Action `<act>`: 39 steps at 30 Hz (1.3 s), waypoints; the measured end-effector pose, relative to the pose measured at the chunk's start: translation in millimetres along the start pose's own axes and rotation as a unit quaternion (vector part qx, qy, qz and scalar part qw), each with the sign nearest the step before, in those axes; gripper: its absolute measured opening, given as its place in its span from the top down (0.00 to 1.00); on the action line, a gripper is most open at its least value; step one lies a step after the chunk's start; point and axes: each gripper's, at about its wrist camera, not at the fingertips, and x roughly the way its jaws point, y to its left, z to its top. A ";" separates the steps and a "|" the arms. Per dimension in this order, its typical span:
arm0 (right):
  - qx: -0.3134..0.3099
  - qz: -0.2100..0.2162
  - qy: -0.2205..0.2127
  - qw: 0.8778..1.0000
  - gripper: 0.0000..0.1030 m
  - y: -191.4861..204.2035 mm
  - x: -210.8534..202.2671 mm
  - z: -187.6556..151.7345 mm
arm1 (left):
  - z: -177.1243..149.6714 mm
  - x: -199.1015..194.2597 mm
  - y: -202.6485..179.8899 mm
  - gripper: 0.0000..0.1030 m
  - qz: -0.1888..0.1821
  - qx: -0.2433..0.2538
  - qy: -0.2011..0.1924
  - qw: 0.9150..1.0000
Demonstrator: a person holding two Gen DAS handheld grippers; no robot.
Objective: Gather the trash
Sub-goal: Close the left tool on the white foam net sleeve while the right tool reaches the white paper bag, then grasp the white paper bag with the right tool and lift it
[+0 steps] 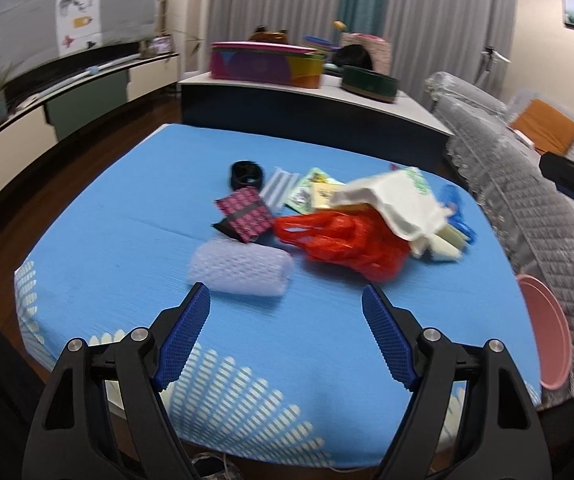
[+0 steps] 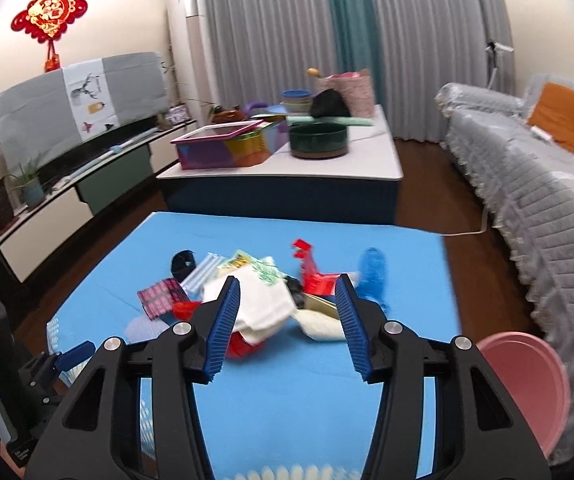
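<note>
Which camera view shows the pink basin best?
The right wrist view: the pink basin shows its open inside and rim beside the blue table. In the left wrist view it appears only edge-on at the right border.

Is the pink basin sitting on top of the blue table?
No, the pink basin sits off the blue table's right edge, beside the sofa.

trash pile (image 1: 339,216) | mixed bags, wrappers | heaped mid-table | pink bin (image 2: 527,384) at table's edge
</note>
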 end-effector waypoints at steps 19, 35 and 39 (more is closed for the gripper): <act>0.058 0.072 0.099 0.991 0.40 -20.4 131.2 -19.8 | 4.7 65.6 9.8 0.31 0.058 0.001 0.054 0.997; 0.010 0.144 0.104 0.984 0.94 6.0 110.3 -23.8 | 0.7 55.4 12.9 0.90 0.084 0.023 0.052 0.995; -0.016 0.142 0.085 0.986 0.99 15.3 90.4 -22.9 | 1.9 41.6 15.9 0.94 0.086 0.021 0.033 0.996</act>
